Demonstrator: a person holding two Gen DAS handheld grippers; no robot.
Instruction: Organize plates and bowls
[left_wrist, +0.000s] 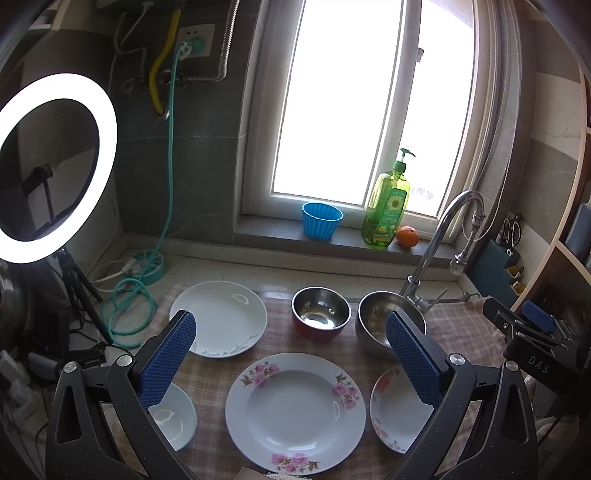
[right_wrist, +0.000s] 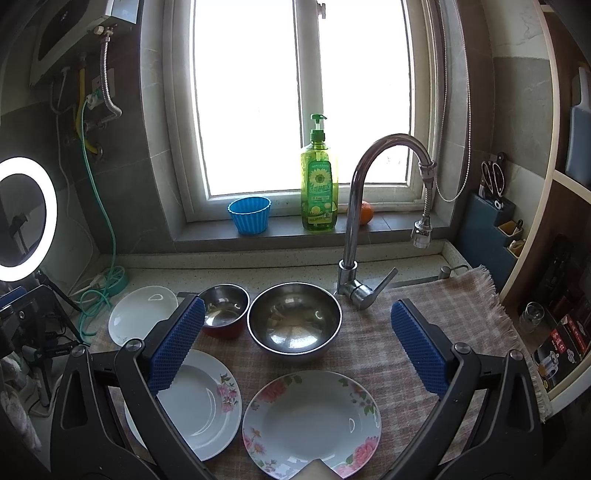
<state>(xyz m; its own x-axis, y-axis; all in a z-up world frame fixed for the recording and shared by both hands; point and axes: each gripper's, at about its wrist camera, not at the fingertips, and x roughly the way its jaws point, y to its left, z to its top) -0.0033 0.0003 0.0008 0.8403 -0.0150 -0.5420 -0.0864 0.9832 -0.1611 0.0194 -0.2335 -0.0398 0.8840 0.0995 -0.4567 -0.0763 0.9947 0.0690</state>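
Note:
Dishes lie spread on a checked cloth (right_wrist: 424, 295). In the left wrist view my left gripper (left_wrist: 291, 319) is open and holds nothing, hovering over a pink-blossom plate (left_wrist: 295, 410). Behind it are a white plate with grey twigs (left_wrist: 221, 317), a steel bowl with a red outside (left_wrist: 320, 312) and a larger steel bowl (left_wrist: 373, 321). A small white bowl (left_wrist: 175, 417) sits lower left and a rose plate (left_wrist: 395, 410) lower right. My right gripper (right_wrist: 298, 308) is open and empty above the rose plate (right_wrist: 310, 421), facing the larger steel bowl (right_wrist: 295, 317).
A faucet (right_wrist: 354, 221) rises behind the bowls. On the sill stand a blue ribbed cup (right_wrist: 249, 214), a green soap bottle (right_wrist: 318, 184) and an orange (right_wrist: 365, 212). A ring light (left_wrist: 55, 166) and teal hose (left_wrist: 127, 310) fill the left; a glass (right_wrist: 532, 317) sits at the right.

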